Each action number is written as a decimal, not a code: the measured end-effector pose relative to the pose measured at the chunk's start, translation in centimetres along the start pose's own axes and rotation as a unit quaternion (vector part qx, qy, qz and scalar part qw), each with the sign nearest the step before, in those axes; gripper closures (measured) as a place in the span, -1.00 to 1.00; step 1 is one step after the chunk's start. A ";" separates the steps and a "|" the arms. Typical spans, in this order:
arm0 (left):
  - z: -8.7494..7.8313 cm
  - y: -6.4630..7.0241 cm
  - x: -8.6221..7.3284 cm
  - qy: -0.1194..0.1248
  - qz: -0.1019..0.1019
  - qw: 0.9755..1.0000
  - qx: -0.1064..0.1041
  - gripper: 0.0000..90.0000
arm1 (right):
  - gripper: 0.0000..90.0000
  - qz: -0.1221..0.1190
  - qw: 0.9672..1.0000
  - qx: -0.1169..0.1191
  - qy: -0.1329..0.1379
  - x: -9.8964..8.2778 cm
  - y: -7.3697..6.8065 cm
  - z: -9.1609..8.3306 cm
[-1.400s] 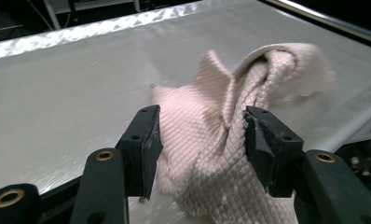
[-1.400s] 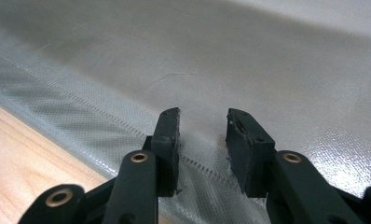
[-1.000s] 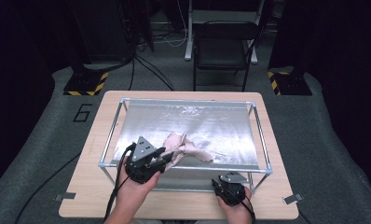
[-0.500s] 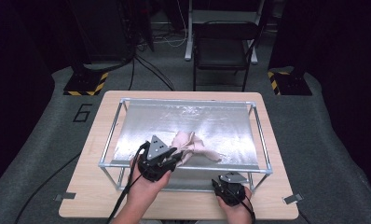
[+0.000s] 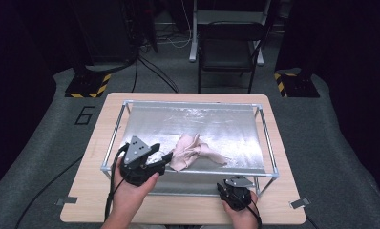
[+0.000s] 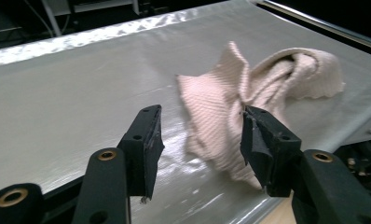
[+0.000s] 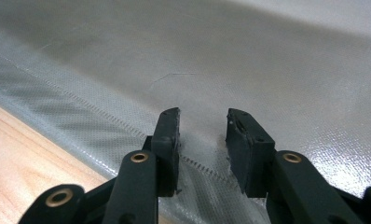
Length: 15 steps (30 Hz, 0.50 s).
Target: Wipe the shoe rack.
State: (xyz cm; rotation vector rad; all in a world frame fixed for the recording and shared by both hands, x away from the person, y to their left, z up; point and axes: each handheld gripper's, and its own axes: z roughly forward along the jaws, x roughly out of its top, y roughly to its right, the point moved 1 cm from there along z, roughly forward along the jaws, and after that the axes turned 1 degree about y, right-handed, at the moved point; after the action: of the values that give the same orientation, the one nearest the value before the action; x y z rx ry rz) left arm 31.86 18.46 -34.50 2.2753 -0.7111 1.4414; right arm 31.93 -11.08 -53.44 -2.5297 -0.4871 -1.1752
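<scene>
A crumpled pale pink cloth (image 5: 194,151) (image 6: 249,88) lies on the silver sheet (image 5: 193,121) inside the metal frame, near its front rail. My left gripper (image 5: 165,160) (image 6: 200,135) points at the cloth's left edge. Its jaws have just been opening and now stand wide; the cloth lies just beyond the tips, and nothing is pressed between the pads. My right gripper (image 5: 236,184) (image 7: 202,126) sits low at the front right. It is open over the sheet's stitched hem (image 7: 127,128), with nothing between its jaws.
The metal frame (image 5: 269,148) rims the sheet on a wooden table (image 5: 102,143). Beyond the table stand a dark chair (image 5: 231,43) and two yellow-and-black striped bases (image 5: 85,88) (image 5: 293,83). Cables run across the grey floor at the left.
The left gripper pushed right into the cloth, then drew back left and opened, letting the cloth go. The cloth is more bunched. The right gripper has stayed put.
</scene>
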 end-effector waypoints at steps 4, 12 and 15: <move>-0.1 -1.4 -0.8 -0.011 -0.021 1.000 0.018 0.02 | 0.44 0.000 1.000 0.000 0.000 0.0 0.0 0.0; 0.0 -2.2 -2.2 -0.026 -0.027 0.999 0.034 -0.01 | 0.44 0.002 1.000 0.002 0.000 0.0 0.0 0.0; 0.1 -2.4 -2.6 -0.030 -0.021 0.999 0.040 -0.03 | 0.44 0.005 1.000 0.002 0.005 0.0 0.1 0.0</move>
State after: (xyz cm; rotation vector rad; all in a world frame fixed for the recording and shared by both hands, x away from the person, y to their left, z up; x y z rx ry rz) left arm 32.42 20.91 -36.94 2.3883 -0.6300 1.4103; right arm 31.96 -11.15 -53.46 -2.5191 -0.4740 -1.1805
